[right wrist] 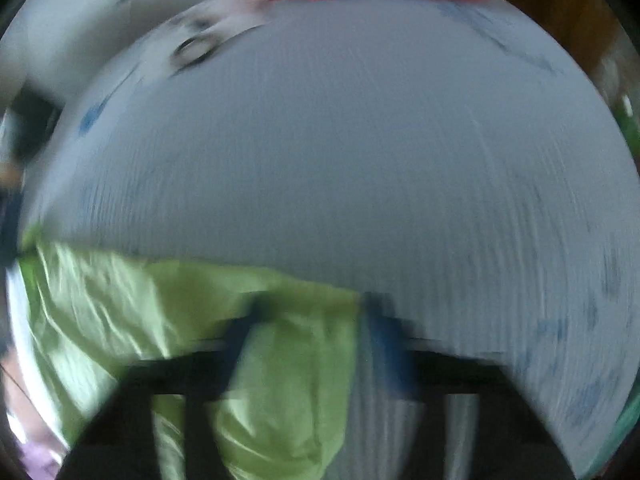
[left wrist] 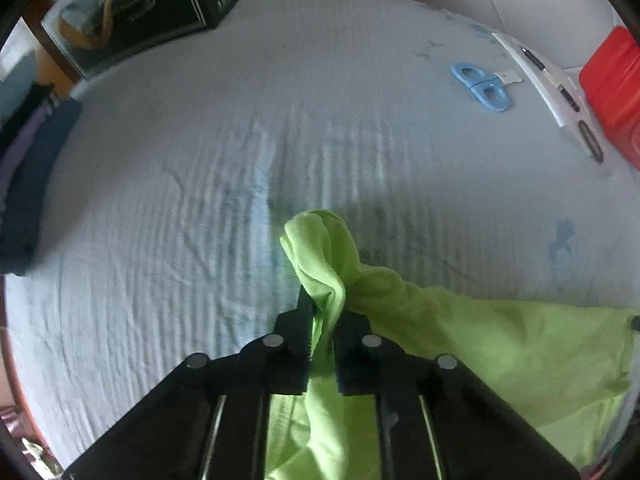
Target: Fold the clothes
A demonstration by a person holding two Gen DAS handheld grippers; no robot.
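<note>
Pale ribbed cloth covers the table (left wrist: 168, 184). Near the blue scissors (left wrist: 482, 86), a limp green garment (left wrist: 460, 328) bunches, pinched in the left hand-held gripper (left wrist: 322, 320); the blurred right hand-held gripper (right wrist: 308, 320) apparently straddles its edge, best gripped at corners.
</note>
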